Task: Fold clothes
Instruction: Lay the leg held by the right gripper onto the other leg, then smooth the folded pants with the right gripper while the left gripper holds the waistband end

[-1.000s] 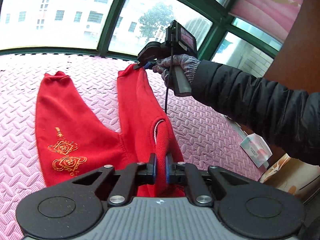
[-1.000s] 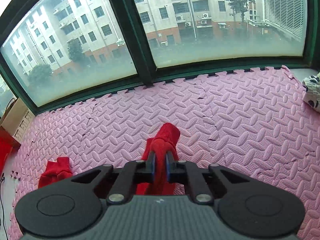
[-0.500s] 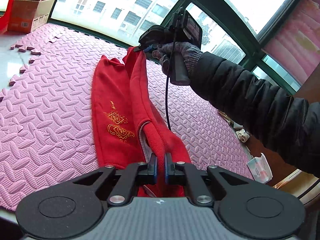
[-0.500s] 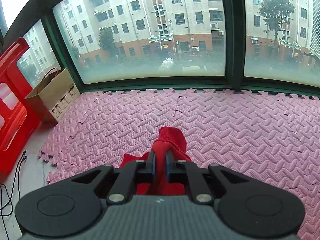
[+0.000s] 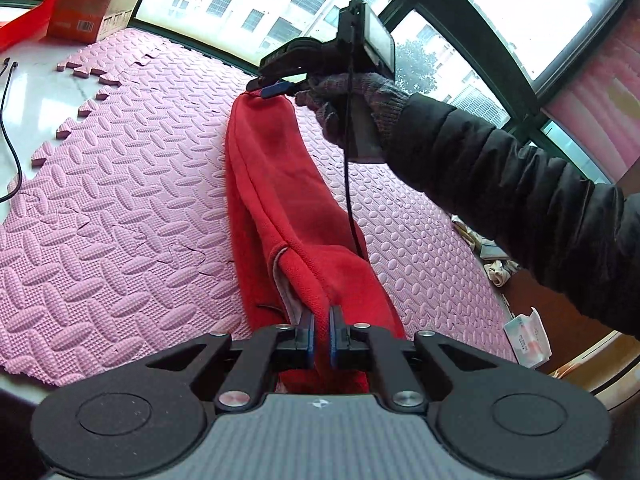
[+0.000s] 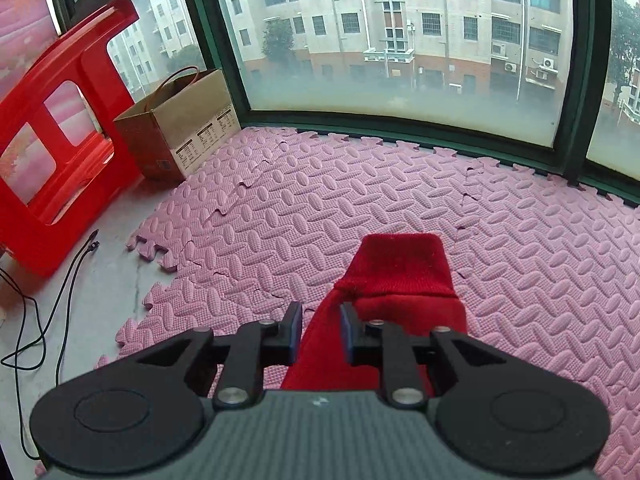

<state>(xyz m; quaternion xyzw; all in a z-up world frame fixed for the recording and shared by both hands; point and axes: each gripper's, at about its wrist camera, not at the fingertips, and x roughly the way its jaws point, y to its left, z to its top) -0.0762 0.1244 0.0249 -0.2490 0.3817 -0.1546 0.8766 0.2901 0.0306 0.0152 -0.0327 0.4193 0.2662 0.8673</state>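
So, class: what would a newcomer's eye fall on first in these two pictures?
The red garment, stretched along the pink foam mat between the two grippers. Next, the red plastic stool and brown paper bag at the mat's left edge, below the window.

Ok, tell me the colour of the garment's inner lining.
Pale grey, against the red garment; the lining shows best in the left wrist view.

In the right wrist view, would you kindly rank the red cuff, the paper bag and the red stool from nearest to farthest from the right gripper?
1. Red cuff: just ahead of the right gripper.
2. Red stool: far left, on the bare floor.
3. Paper bag: left, back by the window.
The stool and bag are close to call.
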